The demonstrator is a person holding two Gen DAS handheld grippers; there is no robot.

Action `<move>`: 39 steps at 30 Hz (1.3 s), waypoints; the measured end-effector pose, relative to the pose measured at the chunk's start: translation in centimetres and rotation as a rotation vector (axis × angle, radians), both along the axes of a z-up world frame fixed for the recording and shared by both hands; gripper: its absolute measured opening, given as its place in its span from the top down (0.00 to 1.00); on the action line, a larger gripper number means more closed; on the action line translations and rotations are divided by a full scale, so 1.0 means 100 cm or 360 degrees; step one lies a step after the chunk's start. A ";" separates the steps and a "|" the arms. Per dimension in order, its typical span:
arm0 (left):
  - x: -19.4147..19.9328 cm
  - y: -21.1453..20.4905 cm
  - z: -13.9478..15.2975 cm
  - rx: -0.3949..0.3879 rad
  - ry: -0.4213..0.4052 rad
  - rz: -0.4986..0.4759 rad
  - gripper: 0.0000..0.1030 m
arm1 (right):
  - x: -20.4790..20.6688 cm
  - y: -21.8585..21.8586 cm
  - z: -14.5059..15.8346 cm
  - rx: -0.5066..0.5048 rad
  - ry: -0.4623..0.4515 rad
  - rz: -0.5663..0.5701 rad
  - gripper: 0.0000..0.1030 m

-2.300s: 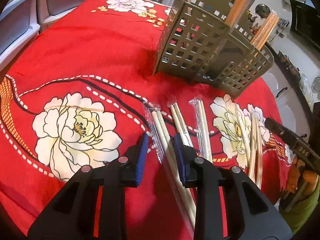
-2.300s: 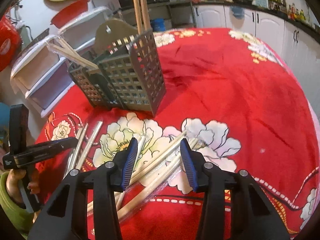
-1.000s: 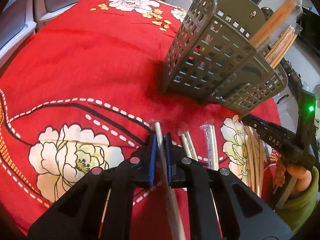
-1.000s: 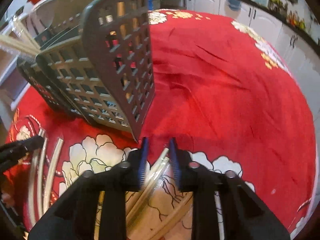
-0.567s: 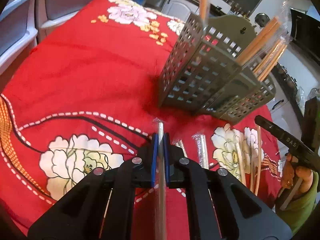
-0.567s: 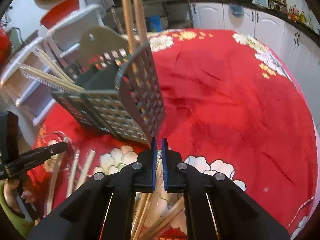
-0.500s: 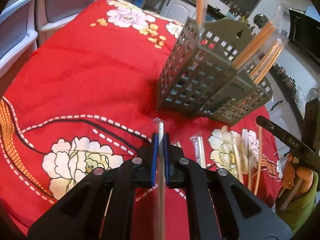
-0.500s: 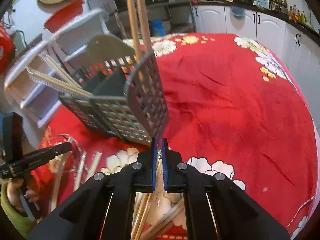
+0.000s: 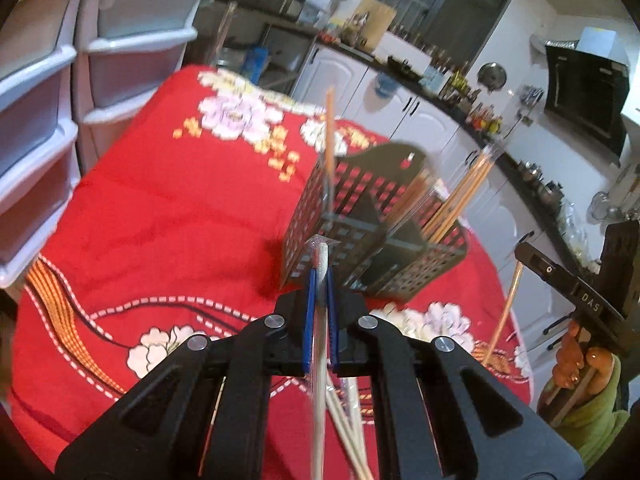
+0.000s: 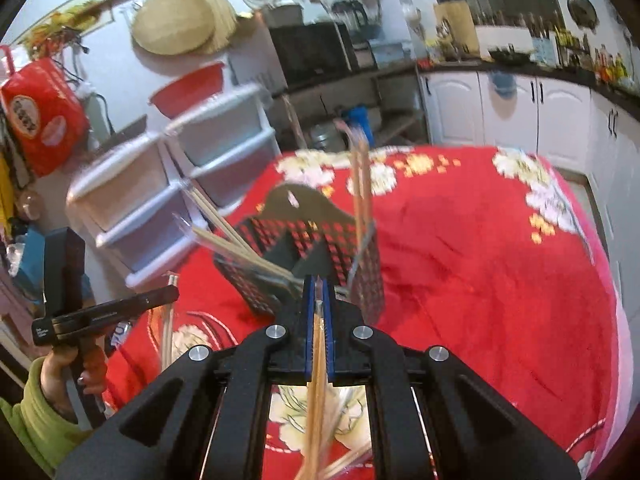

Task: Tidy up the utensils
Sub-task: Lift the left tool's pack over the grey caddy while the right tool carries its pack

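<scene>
Chopsticks clamped between left gripper jaws.

The right gripper is clamped on a wrapped pair of chopsticks, which runs back between its jaws toward the camera. Just ahead stands a slotted caddy on the red floral surface, with chopsticks leaning out of it to the left and upright. Far left, a hand holds the left gripper.
</scene>
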State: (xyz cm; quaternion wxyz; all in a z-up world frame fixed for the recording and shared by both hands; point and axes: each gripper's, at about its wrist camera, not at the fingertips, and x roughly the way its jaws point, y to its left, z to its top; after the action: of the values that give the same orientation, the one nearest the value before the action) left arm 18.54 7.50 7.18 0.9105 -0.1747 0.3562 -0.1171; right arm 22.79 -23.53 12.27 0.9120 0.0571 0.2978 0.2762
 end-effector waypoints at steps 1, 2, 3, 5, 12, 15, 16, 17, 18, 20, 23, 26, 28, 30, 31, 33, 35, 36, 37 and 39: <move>0.000 0.000 0.004 -0.0004 -0.0016 0.0001 0.99 | -0.001 0.001 0.004 0.0002 -0.0021 0.0003 0.96; -0.001 0.001 0.009 -0.0009 -0.0034 0.0001 0.99 | -0.003 0.002 0.008 0.0004 -0.0043 0.0007 0.96; -0.002 0.001 0.012 -0.0011 -0.0047 0.0002 0.99 | -0.004 0.003 0.013 0.0008 -0.0062 0.0010 0.96; -0.003 0.003 0.024 -0.0014 -0.0089 0.0001 0.99 | -0.007 0.004 0.024 0.0020 -0.0110 0.0018 0.96; -0.002 -0.001 0.067 -0.0013 -0.0238 -0.0006 0.99 | -0.009 0.010 0.059 0.0060 -0.0268 0.0042 0.96; 0.000 -0.003 0.087 -0.0004 -0.0312 -0.0006 0.99 | -0.007 0.014 0.077 0.0076 -0.0351 0.0043 0.96; 0.000 -0.004 0.096 -0.0001 -0.0344 -0.0004 0.99 | -0.006 0.015 0.081 0.0083 -0.0369 0.0048 0.96; 0.001 -0.005 0.102 0.0002 -0.0365 -0.0004 0.99 | -0.006 0.016 0.086 0.0087 -0.0388 0.0052 0.96; 0.002 -0.006 0.109 0.0007 -0.0391 -0.0003 0.99 | -0.004 0.017 0.092 0.0087 -0.0412 0.0051 0.96; 0.006 -0.010 0.127 0.0031 -0.0457 0.0005 0.99 | -0.002 0.020 0.101 0.0090 -0.0445 0.0051 0.96; 0.011 -0.016 0.149 0.0065 -0.0536 0.0014 0.99 | 0.002 0.022 0.115 0.0096 -0.0496 0.0049 0.96; 0.020 -0.022 0.167 0.0082 -0.0596 0.0020 0.99 | 0.007 0.024 0.124 0.0102 -0.0538 0.0042 0.96; 0.029 -0.027 0.177 0.0091 -0.0626 0.0030 0.99 | 0.011 0.024 0.129 0.0106 -0.0557 0.0035 0.96; 0.036 -0.029 0.183 0.0104 -0.0658 0.0055 0.99 | 0.015 0.024 0.132 0.0103 -0.0571 0.0027 0.96; 0.041 -0.031 0.186 0.0116 -0.0678 0.0070 0.99 | 0.018 0.023 0.134 0.0105 -0.0577 0.0021 0.96; 0.048 -0.032 0.190 0.0126 -0.0701 0.0095 0.99 | 0.023 0.023 0.136 0.0107 -0.0582 0.0016 0.96; 0.057 -0.034 0.193 0.0148 -0.0729 0.0134 0.99 | 0.026 0.023 0.136 0.0108 -0.0585 0.0010 0.96; 0.061 -0.035 0.194 0.0153 -0.0740 0.0152 0.99 | 0.027 0.023 0.136 0.0107 -0.0586 0.0007 0.96; 0.064 -0.037 0.193 0.0157 -0.0748 0.0164 0.99 | 0.029 0.023 0.136 0.0107 -0.0590 0.0001 0.96; 0.071 -0.040 0.191 0.0176 -0.0774 0.0198 0.99 | 0.032 0.023 0.136 0.0108 -0.0594 -0.0004 0.96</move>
State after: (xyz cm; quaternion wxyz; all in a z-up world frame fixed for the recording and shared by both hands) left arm 25.67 3.52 26.32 0.9830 -0.1129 0.1210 -0.0797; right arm 25.97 -21.25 25.87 0.9493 0.0360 0.1139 0.2909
